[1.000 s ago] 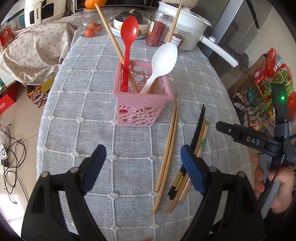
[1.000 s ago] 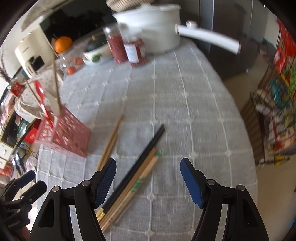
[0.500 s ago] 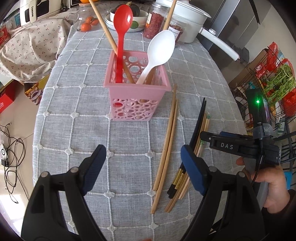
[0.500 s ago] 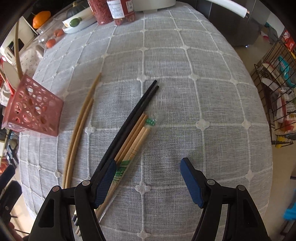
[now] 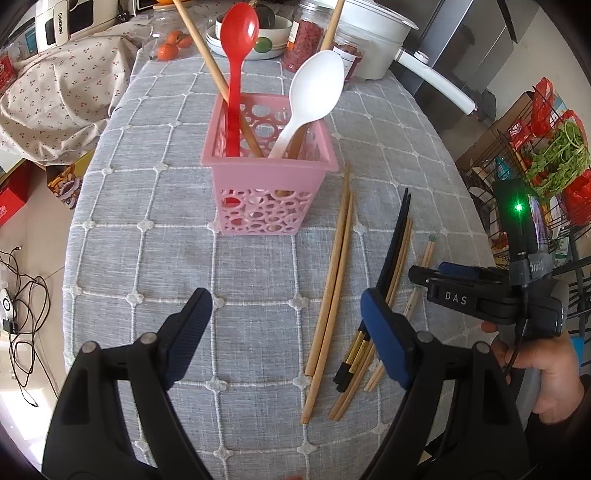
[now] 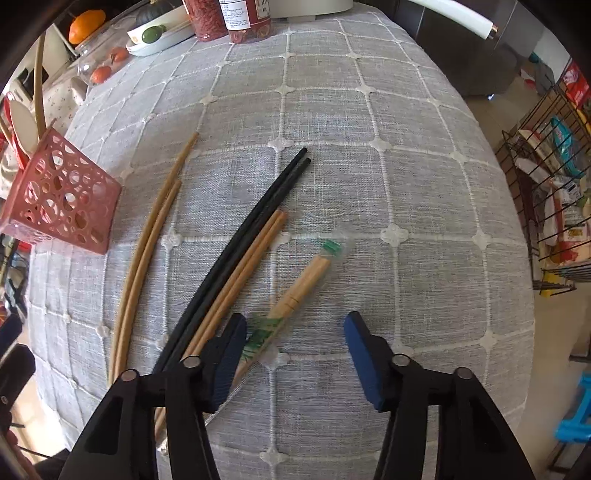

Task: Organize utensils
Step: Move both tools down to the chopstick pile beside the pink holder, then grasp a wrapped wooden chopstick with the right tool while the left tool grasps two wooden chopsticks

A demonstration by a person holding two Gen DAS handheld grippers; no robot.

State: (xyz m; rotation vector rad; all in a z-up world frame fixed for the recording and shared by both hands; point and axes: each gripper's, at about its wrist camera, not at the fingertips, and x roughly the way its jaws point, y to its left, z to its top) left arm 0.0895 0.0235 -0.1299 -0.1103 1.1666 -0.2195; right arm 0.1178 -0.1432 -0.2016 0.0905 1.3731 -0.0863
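A pink perforated basket (image 5: 266, 184) stands mid-table holding a red spoon (image 5: 238, 37), a white spoon (image 5: 314, 88) and wooden sticks. To its right lie long bamboo chopsticks (image 5: 332, 273), black chopsticks (image 6: 258, 218), a brown pair (image 6: 247, 266) and a plastic-wrapped pair (image 6: 303, 284). My right gripper (image 6: 295, 350) points down over the wrapped pair. Its jaws are closing, with the wrapped pair between them against the left pad and the right pad clear of it. My left gripper (image 5: 284, 332) hovers open near the table's front edge with nothing between its fingers.
Red-filled jars (image 6: 229, 14), a white pot (image 5: 373, 40), a bowl (image 5: 258, 40) and oranges (image 5: 171, 44) crowd the far end. A floral cloth (image 5: 55, 92) lies off to the left. A wire rack (image 6: 554, 206) stands beyond the table's right edge.
The right gripper came down over the chopsticks and its jaws narrowed. The wrapped pair now lies apart from the brown and black pairs. The left gripper stayed put, open.
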